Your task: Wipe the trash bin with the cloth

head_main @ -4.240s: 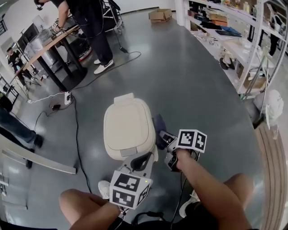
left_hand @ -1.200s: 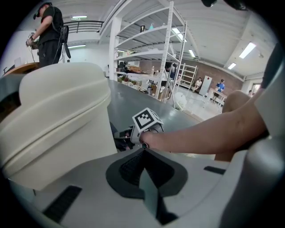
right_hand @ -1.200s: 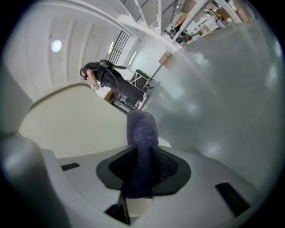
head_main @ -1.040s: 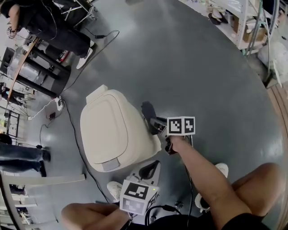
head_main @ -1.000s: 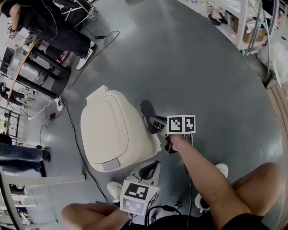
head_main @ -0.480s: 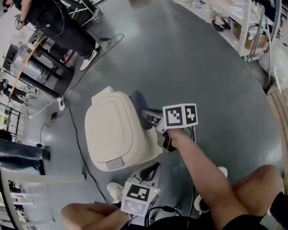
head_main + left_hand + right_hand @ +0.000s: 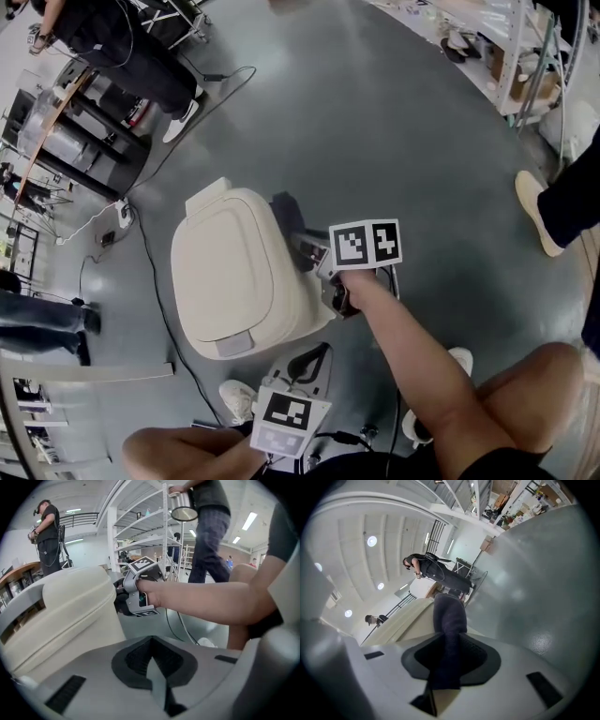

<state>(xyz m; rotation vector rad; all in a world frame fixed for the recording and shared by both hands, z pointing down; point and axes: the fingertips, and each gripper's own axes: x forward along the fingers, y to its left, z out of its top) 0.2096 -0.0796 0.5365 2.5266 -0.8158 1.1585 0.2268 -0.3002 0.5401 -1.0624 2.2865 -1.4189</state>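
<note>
The cream trash bin [image 7: 230,272] stands on the grey floor with its lid closed. My right gripper [image 7: 302,246] is shut on a dark cloth [image 7: 286,214], which is pressed against the bin's right side near the top edge. In the right gripper view the cloth [image 7: 449,616] hangs out of the shut jaws beside the bin's wall [image 7: 405,620]. My left gripper [image 7: 312,354] hovers low by the bin's near right corner, shut with nothing in it. The left gripper view shows the bin [image 7: 61,611] at left and the right gripper [image 7: 138,592] beyond it.
A black cable [image 7: 159,300] runs along the floor left of the bin. A person's shoe [image 7: 534,211] and dark trouser leg stand at the right. Shelving [image 7: 511,56] lines the far right; tables and people stand at the far left [image 7: 84,103].
My right gripper has slid the cloth along the bin's right side toward its far end. A person's leg and shoe have come into view at the right. The left gripper stays low.
</note>
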